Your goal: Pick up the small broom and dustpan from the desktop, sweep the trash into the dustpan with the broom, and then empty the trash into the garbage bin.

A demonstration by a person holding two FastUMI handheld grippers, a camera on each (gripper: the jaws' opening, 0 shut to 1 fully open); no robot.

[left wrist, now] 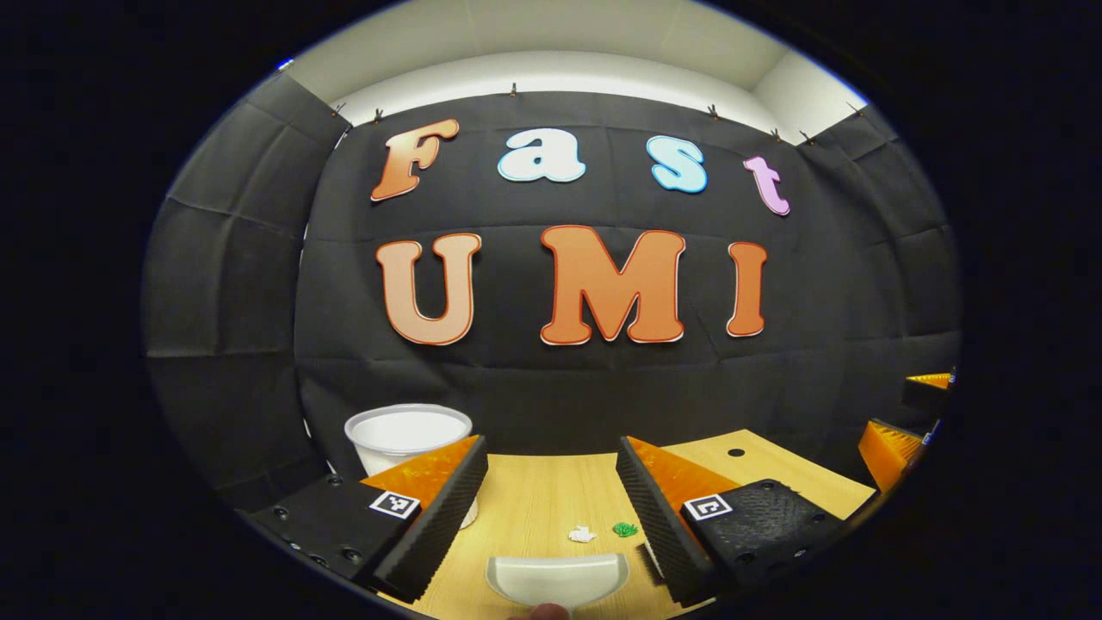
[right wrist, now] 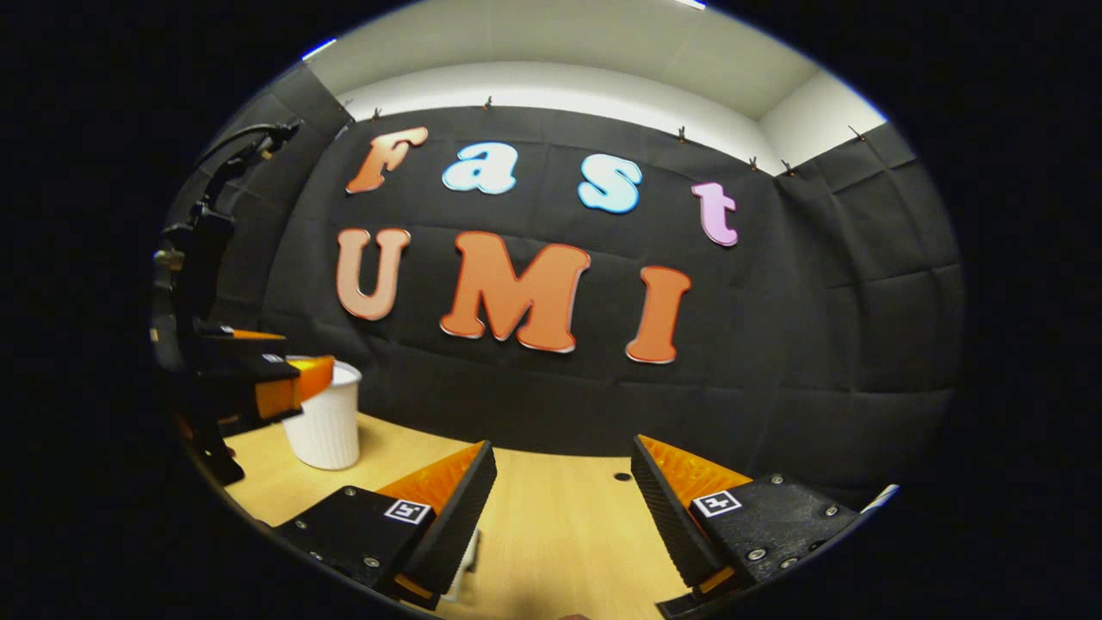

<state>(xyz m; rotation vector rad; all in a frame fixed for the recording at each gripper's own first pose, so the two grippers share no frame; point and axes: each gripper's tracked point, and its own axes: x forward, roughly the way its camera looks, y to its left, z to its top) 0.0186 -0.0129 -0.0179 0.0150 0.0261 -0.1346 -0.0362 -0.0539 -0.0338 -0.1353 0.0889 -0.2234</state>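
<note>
Left gripper [left wrist: 551, 504] hangs wide open right above the white dustpan [left wrist: 558, 579], which lies crosswise between its fingers on the desk [left wrist: 534, 491], 2 scraps [left wrist: 603, 531] just beyond it.

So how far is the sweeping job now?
Nothing looks done. Both the left gripper and right gripper are open and empty. The dustpan lies on the desk, with two trash bits beyond it. Sweeping and emptying into the bin remain.

White dustpan [left wrist: 558, 579] flat on desktop [left wrist: 534, 499], white [left wrist: 582, 535] and green scraps [left wrist: 625, 530] just beyond, white ribbed bin [right wrist: 325, 424] upright.
</note>
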